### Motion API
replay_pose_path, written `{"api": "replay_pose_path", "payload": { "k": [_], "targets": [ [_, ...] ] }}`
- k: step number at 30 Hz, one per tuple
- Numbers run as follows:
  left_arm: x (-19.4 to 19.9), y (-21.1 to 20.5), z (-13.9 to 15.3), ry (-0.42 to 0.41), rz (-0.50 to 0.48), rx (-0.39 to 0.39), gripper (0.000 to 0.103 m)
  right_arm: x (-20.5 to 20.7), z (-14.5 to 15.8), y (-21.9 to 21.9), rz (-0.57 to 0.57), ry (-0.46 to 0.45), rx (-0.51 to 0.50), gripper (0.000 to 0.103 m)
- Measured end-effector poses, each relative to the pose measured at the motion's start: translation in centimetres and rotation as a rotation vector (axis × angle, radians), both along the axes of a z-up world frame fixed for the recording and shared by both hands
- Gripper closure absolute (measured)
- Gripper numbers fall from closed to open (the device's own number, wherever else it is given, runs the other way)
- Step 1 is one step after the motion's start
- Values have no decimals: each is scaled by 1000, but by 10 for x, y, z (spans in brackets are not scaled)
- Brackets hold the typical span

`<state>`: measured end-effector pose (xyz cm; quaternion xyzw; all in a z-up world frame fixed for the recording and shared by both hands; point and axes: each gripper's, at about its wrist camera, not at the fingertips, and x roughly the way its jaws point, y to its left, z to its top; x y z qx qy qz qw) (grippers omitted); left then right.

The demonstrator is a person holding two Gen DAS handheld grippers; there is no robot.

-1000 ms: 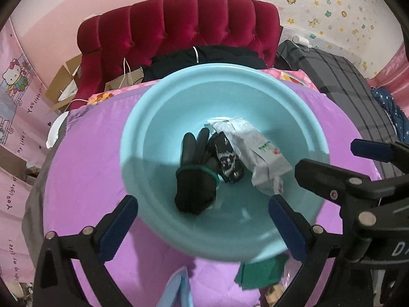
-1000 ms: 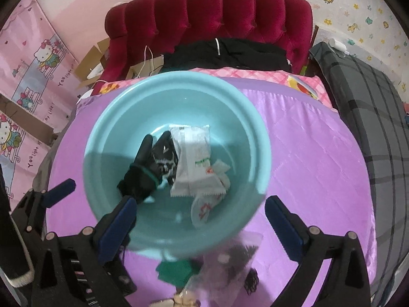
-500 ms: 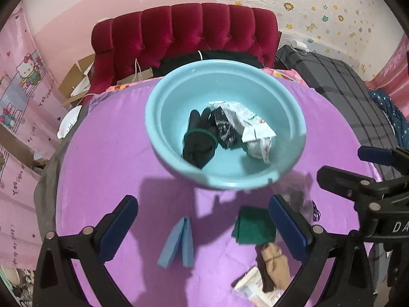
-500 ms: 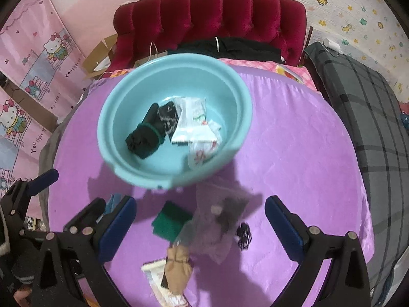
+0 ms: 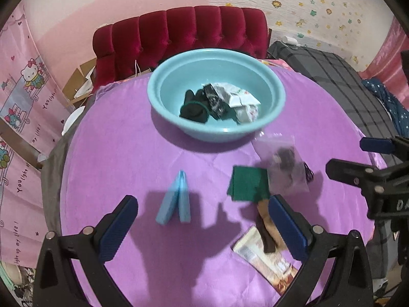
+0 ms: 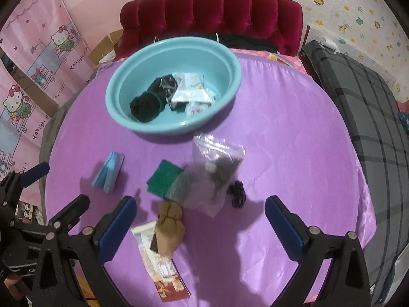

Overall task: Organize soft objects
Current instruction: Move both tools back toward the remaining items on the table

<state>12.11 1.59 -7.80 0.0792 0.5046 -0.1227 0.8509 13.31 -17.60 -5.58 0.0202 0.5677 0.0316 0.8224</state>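
Left wrist view first: my left fingers (image 5: 202, 226) are spread wide and holding nothing, hovering over the purple cover (image 5: 122, 158) of the bed; between them lies the folded light-blue cloth (image 5: 175, 200); just to its right sits the green cloth (image 5: 246, 183), its right edge tucked under the clear zip bag (image 5: 283, 166) (something dark inside, too blurred to name); the tan pouch (image 5: 268, 227) lies on a printed packet (image 5: 265, 261), partly behind my right-hand pad. Farther back, the teal basin (image 5: 217, 94) holds a black glove (image 5: 193, 107) and white packets (image 5: 240, 99). Right wrist view: my right fingers (image 6: 200, 226) are spread too, empty, above the tan pouch (image 6: 170, 227) and the zip bag (image 6: 212, 176); a small black tangle (image 6: 237, 192) lies just beside the bag; the basin (image 6: 173, 87) is well apart from both fingers.
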Motion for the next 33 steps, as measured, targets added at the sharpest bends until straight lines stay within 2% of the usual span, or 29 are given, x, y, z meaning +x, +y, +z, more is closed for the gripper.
{"api": "replay_pose_path", "payload": {
  "k": [15, 22, 28, 33],
  "targets": [
    [-69, 0, -45, 87, 3, -20, 0, -57, -38, -3, 11, 31, -13, 1],
    [-87, -1, -67, 148, 12, -46, 0, -68, -56, -1, 25, 66, -14, 1],
    [-95, 1, -75, 174, 22, -55, 0, -70, -65, 10, 67, 92, -5, 1],
    [-100, 4, -82, 193, 33, -52, 0, -63, -79, 22, 94, 127, 57, 1]
  ]
}}
